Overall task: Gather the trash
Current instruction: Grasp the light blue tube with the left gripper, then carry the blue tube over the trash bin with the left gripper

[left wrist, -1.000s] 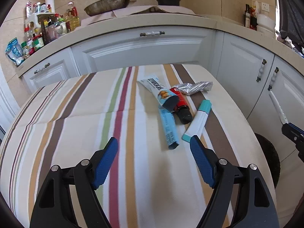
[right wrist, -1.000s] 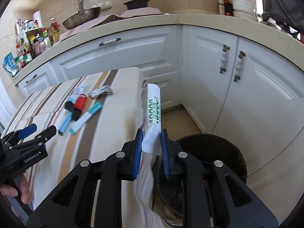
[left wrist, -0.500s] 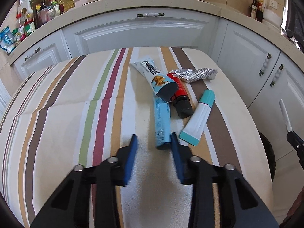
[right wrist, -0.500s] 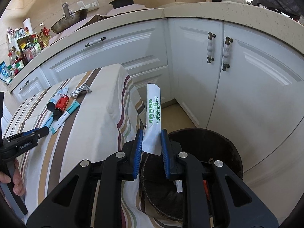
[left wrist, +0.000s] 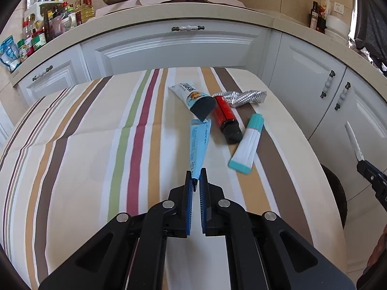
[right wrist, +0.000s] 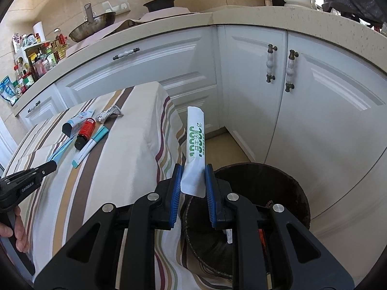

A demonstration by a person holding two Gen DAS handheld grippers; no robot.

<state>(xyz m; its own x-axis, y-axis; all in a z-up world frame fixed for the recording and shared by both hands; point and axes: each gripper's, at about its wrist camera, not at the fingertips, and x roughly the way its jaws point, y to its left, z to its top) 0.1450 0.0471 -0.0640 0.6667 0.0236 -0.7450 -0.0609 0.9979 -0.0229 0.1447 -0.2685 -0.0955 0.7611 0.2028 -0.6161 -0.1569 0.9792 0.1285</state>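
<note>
Partly, bin (right wrist: 297,193) behind right claw (right wrist: 193,188)

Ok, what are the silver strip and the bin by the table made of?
The silver strip: looks like crinkled metal foil, shiny and dimpled, likely a blister pack. The bin: dark and matte with a rough, worn rim; material unclear.

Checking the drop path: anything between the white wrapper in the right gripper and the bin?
Nothing visible. The right gripper holds the white wrapper upright just above the near rim of the dark bin, whose mouth is open. The tablecloth edge hangs beside the bin, not over it.
</note>
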